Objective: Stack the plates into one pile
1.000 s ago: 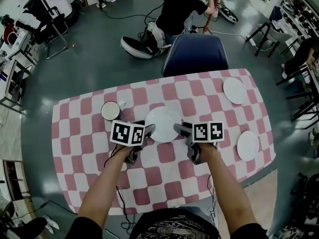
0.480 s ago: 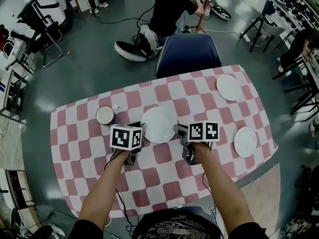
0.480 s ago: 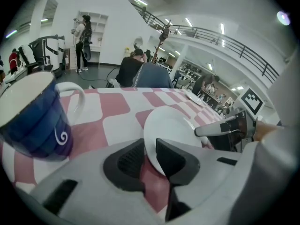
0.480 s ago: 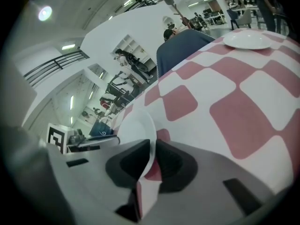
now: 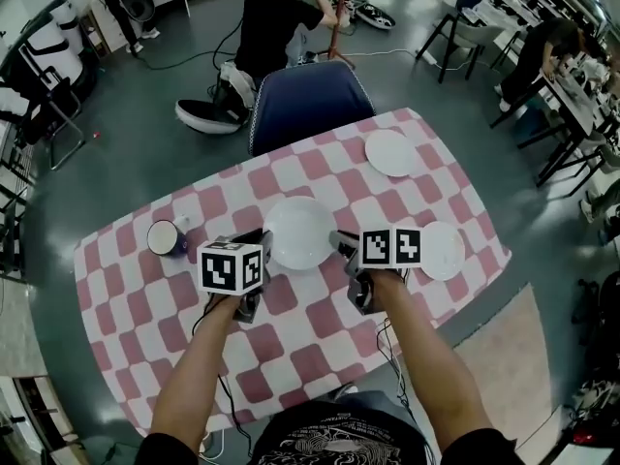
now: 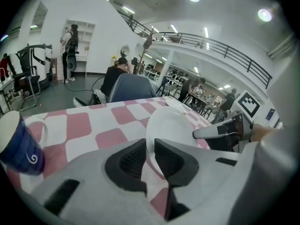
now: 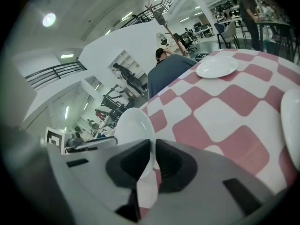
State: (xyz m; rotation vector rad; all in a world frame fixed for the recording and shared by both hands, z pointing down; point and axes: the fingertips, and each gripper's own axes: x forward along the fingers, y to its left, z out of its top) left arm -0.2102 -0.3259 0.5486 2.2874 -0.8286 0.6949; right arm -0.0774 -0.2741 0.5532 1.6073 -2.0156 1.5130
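A white plate [image 5: 300, 232] hangs a little above the pink-and-white checked table [image 5: 320, 356], held by opposite sides of its rim. My left gripper [image 5: 264, 246] is shut on its left rim, and my right gripper [image 5: 338, 243] is shut on its right rim. Both pairs of jaws have just been closing, with the rim between them. In the left gripper view the plate [image 6: 171, 130] rises tilted out of the left gripper [image 6: 150, 159]. The right gripper view shows the plate [image 7: 133, 130] edge-on in the right gripper [image 7: 152, 159]. Two more plates lie on the table, one at the right [image 5: 441, 250] and one far right [image 5: 390, 152].
A dark blue mug [image 5: 167, 237] stands left of my left gripper. A blue chair [image 5: 310, 105] is at the table's far edge, with a person [image 5: 276, 27] crouching on the floor behind it. The table's right edge lies just beyond the right plate.
Both grippers have shut on the plate's rim and carried it up and to the right, away from the mug and toward the right plate.
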